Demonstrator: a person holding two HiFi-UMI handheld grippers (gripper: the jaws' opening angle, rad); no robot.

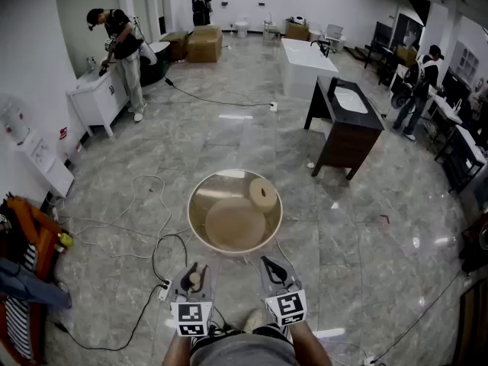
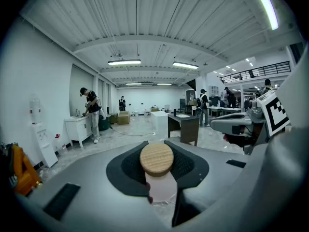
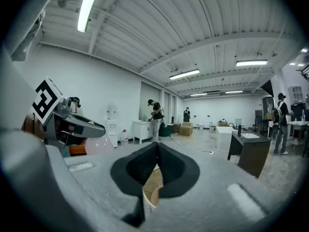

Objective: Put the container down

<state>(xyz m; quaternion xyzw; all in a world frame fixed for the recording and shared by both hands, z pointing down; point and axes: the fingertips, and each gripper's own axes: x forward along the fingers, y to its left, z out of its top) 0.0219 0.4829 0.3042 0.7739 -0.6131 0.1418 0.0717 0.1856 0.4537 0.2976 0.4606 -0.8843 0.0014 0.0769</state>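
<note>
A small clear container with a round wooden lid point(image 2: 156, 159) sits between the pads of my left gripper point(image 2: 157, 173), which is shut on it. In the head view the left gripper point(image 1: 192, 279) is low in the frame, just short of a round wooden tub point(image 1: 197, 227) on the floor. Inside the tub lie a wooden disc point(image 1: 235, 223) and a pale round roll point(image 1: 263, 194). My right gripper point(image 1: 273, 271) hovers beside the left one. Its black pads point(image 3: 166, 170) meet with nothing between them, and the tub's rim point(image 3: 153, 190) shows below them.
Black cables point(image 1: 156, 242) and a power strip point(image 1: 163, 290) lie on the marble floor left of the tub. A dark vanity cabinet point(image 1: 347, 128) stands at the back right and a white cabinet point(image 1: 95, 97) at the back left, with a person point(image 1: 126, 52) at it. Clothes point(image 1: 27, 258) hang at the left edge.
</note>
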